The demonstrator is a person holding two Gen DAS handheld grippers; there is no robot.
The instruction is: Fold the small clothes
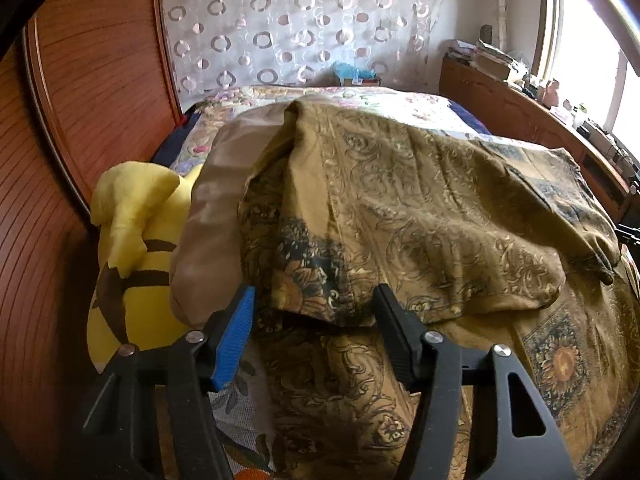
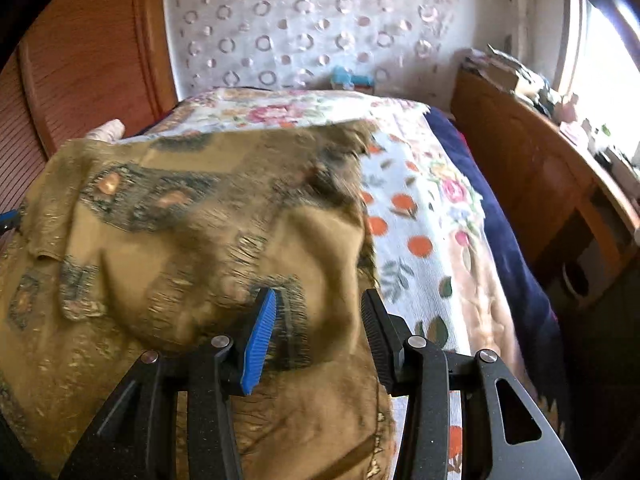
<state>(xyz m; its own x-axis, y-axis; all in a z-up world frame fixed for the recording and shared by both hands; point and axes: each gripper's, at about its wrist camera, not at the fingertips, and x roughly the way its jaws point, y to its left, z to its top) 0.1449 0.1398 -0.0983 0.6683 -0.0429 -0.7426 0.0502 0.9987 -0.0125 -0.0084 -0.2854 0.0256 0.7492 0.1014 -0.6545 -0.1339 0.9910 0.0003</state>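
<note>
Olive patterned cloth ahead of both | left gripper agape | right gripper agape

Brown patterned cloth: blurred in the right wrist view, so its print is smeared; its left and lower parts are cut by the edge.
Yellow plush toy: half hidden behind the cloth.
Items on the wooden sideboard: too small to tell.
Bed: mostly covered.
</note>
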